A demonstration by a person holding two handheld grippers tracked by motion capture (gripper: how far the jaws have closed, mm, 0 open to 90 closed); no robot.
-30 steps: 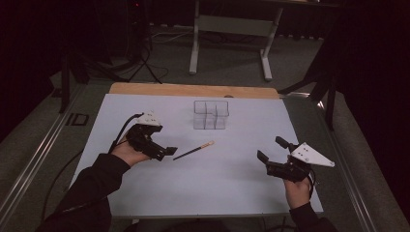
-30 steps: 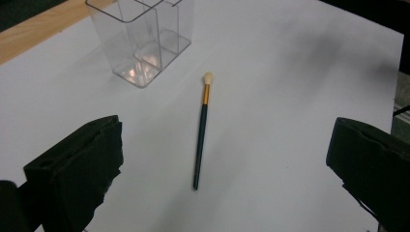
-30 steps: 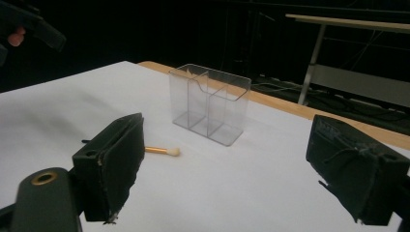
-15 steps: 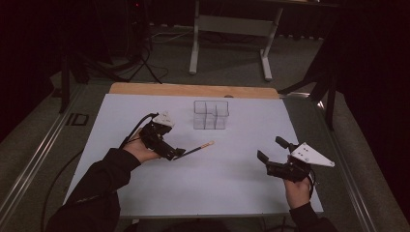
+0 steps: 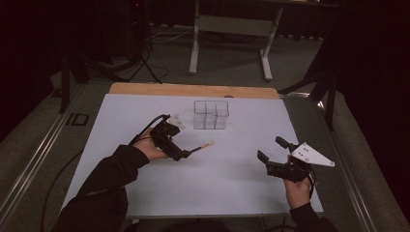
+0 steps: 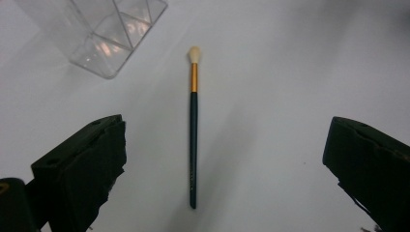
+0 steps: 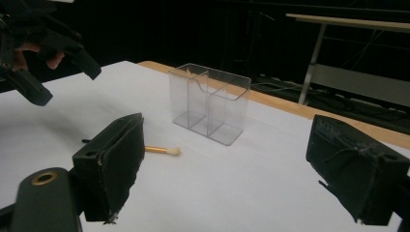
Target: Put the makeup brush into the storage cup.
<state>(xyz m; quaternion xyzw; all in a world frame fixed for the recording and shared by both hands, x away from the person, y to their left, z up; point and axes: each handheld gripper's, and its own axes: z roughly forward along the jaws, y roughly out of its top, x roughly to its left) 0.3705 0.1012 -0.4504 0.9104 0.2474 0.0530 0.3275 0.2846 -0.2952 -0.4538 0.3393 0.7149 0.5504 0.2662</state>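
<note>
A slim makeup brush with a dark green handle, gold ferrule and cream bristles lies flat on the white table top. In the left gripper view the brush points away between the jaws, bristles far. My left gripper hovers open over the handle end and holds nothing. A clear plastic organizer with several compartments stands upright just beyond the brush. My right gripper is open and empty at the right of the table, facing the organizer and the brush tip.
A wooden strip runs along the table's far edge. Beyond it on the floor stand a white table frame and cables. Bare white surface lies between the two grippers and along the near edge.
My left gripper has moved right and forward to the brush's handle end. The brush, the organizer and the right gripper have stayed where they were.
</note>
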